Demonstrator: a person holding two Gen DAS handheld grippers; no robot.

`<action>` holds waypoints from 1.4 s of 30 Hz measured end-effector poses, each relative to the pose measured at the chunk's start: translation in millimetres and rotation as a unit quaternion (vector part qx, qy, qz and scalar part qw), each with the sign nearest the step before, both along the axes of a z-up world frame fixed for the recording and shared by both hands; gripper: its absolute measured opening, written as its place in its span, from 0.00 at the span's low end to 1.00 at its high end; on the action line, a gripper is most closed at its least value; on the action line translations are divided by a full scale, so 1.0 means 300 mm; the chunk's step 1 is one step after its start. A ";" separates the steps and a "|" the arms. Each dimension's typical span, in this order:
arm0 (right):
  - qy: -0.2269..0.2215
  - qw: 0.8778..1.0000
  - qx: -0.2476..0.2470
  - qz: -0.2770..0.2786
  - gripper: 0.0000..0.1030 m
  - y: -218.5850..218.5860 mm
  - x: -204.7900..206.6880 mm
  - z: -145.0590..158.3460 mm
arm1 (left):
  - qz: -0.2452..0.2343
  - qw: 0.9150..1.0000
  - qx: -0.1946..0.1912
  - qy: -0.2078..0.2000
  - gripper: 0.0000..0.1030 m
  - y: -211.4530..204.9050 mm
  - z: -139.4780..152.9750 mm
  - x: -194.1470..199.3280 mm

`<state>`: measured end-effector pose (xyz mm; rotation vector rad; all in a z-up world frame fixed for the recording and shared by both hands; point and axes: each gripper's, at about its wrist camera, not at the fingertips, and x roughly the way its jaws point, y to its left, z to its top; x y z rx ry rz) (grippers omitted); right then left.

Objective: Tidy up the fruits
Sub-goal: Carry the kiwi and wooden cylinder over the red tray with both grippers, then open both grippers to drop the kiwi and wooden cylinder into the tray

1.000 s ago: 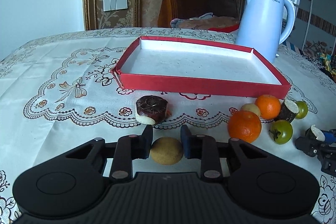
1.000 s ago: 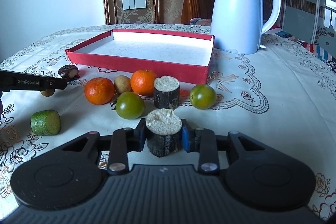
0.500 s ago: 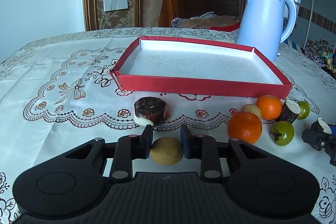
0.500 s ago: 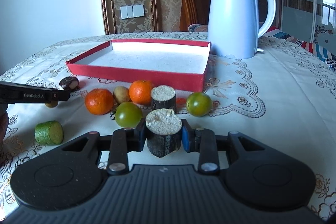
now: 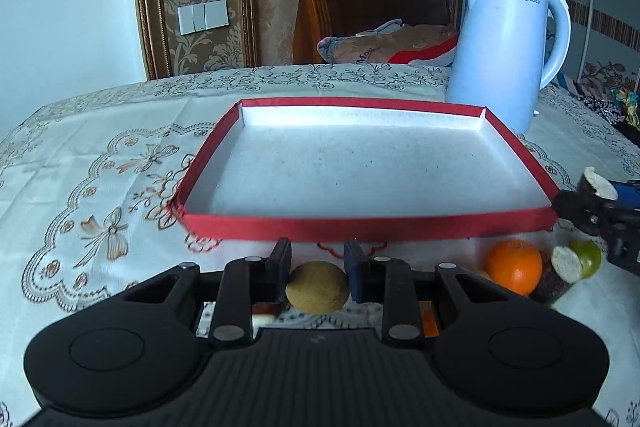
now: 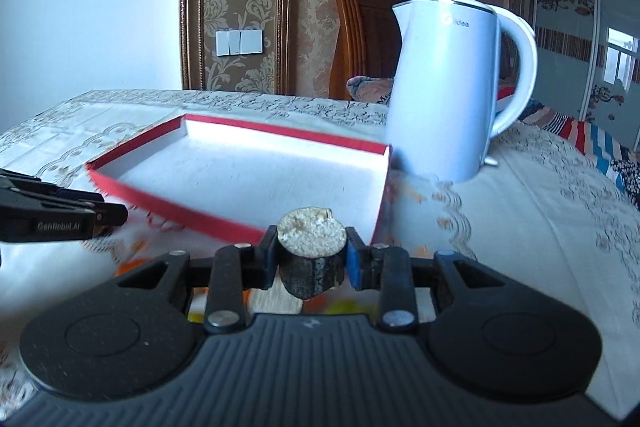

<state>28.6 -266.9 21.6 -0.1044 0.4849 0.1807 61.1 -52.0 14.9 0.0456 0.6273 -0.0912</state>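
My left gripper (image 5: 317, 265) is shut on a small tan round fruit (image 5: 317, 287), held just in front of the near wall of the red tray (image 5: 360, 229). My right gripper (image 6: 312, 249) is shut on a dark-skinned cut stub with a pale top (image 6: 312, 255), held above the cloth at the near right corner of the red tray (image 6: 180, 215). The tray's white floor is bare. In the left wrist view an orange (image 5: 513, 266), another cut stub (image 5: 564, 269) and a green fruit (image 5: 588, 257) lie at the right, with the right gripper above them.
A white electric kettle (image 5: 504, 51) stands behind the tray's far right corner. A lace-patterned tablecloth (image 5: 100, 187) covers the table. A wooden chair (image 5: 360, 7) with a cushion stands behind. The left gripper's finger (image 6: 60, 221) reaches in at the left of the right wrist view.
Both grippers have lifted their pieces off the cloth and moved forward to the tray. The loose fruits and the dark cut piece have slipped under or beside the grippers.
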 end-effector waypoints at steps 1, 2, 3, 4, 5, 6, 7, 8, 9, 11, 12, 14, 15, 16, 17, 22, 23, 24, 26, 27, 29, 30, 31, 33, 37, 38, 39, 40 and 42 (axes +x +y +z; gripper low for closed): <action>0.001 1.000 0.000 -0.002 0.30 0.003 0.027 0.002 | 0.001 1.000 0.000 0.001 0.27 -0.004 0.004 0.016; 0.003 1.000 -0.001 -0.003 0.30 0.008 0.052 0.003 | 0.002 1.000 0.000 0.001 0.27 -0.005 0.008 0.034; 0.003 1.000 -0.003 -0.005 0.30 0.012 0.078 0.004 | 0.003 1.000 0.001 0.000 0.28 -0.008 0.011 0.052; 0.002 1.000 -0.006 -0.007 0.30 0.018 0.102 0.004 | 0.004 1.000 0.001 0.000 0.28 -0.009 0.016 0.067; 0.003 1.000 -0.008 -0.010 0.30 0.023 0.125 0.002 | 0.005 1.000 0.001 0.001 0.28 -0.011 0.020 0.083; 0.006 1.000 -0.009 -0.013 0.30 0.028 0.151 -0.001 | 0.007 1.000 0.001 0.000 0.27 -0.014 0.025 0.100; 0.011 1.000 -0.009 -0.016 0.30 0.033 0.179 -0.005 | 0.009 1.000 -0.003 0.002 0.27 -0.015 0.028 0.119; 0.017 1.000 -0.007 -0.018 0.30 0.037 0.207 -0.010 | 0.009 1.000 -0.008 0.005 0.27 -0.014 0.032 0.136; 0.024 0.999 -0.007 -0.020 0.30 0.041 0.235 -0.017 | 0.010 1.000 -0.011 0.009 0.27 -0.015 0.034 0.153; 0.032 0.999 -0.008 -0.029 0.30 0.047 0.282 -0.030 | 0.011 1.000 -0.019 0.014 0.27 -0.013 0.035 0.169; 0.036 0.999 -0.005 -0.034 0.30 0.041 0.302 -0.035 | 0.006 1.000 -0.021 0.013 0.27 -0.015 0.038 0.170; 0.045 0.998 0.004 -0.042 0.30 0.030 0.331 -0.045 | 0.001 1.000 -0.013 0.007 0.27 -0.028 0.042 0.176; 0.050 0.998 0.006 -0.044 0.30 0.026 0.350 -0.049 | 0.001 1.000 -0.010 0.006 0.27 -0.033 0.043 0.188; 0.054 0.997 0.007 -0.047 0.30 0.024 0.367 -0.053 | 0.001 1.000 -0.009 0.007 0.27 -0.039 0.043 0.202; 0.057 0.997 0.007 -0.049 0.30 0.022 0.383 -0.057 | 0.003 1.000 -0.008 0.009 0.27 -0.045 0.042 0.219; 0.072 0.996 0.001 -0.052 0.30 0.034 0.453 -0.080 | 0.018 1.000 0.008 0.009 0.27 -0.071 0.028 0.322; 0.076 0.996 0.001 -0.052 0.30 0.036 0.463 -0.082 | 0.021 1.000 0.011 0.013 0.27 -0.074 0.023 0.347; 0.083 0.995 0.006 -0.051 0.30 0.036 0.476 -0.082 | 0.024 1.000 0.010 0.016 0.27 -0.073 0.018 0.365; 0.090 0.995 0.020 -0.050 0.30 0.030 0.493 -0.078 | 0.029 0.999 0.001 0.028 0.27 -0.055 0.005 0.392; 0.091 0.994 0.021 -0.048 0.30 0.025 0.498 -0.078 | 0.029 0.999 -0.006 0.039 0.27 -0.045 -0.006 0.400; 0.093 0.994 0.020 -0.049 0.30 0.019 0.501 -0.080 | 0.031 0.998 -0.016 0.058 0.27 -0.024 -0.029 0.412; 0.095 0.994 0.022 -0.049 0.30 0.014 0.501 -0.080 | 0.030 0.998 -0.013 0.056 0.27 -0.021 -0.035 0.407; 0.097 0.994 0.025 -0.049 0.30 0.013 0.501 -0.080 | 0.034 0.998 -0.006 0.053 0.27 -0.022 -0.037 0.402; 0.098 0.994 0.025 -0.048 0.30 0.014 0.500 -0.077 | 0.037 0.998 0.003 0.048 0.27 -0.028 -0.043 0.394; 0.102 0.993 0.020 -0.053 0.30 0.027 0.511 -0.082 | 0.044 0.998 0.006 0.041 0.27 -0.036 -0.050 0.417; 0.105 0.993 0.018 -0.053 0.30 0.032 0.515 -0.083 | 0.046 0.998 0.006 0.040 0.27 -0.036 -0.051 0.420; 0.109 0.993 0.014 -0.053 0.30 0.037 0.520 -0.085 | 0.049 0.998 0.004 0.038 0.27 -0.033 -0.051 0.424; 0.114 0.992 0.010 -0.053 0.30 0.042 0.526 -0.089 | 0.053 0.998 0.004 0.036 0.27 -0.031 -0.053 0.427; 0.118 0.992 0.008 -0.054 0.30 0.047 0.531 -0.091 | 0.055 0.998 0.009 0.032 0.27 -0.030 -0.055 0.431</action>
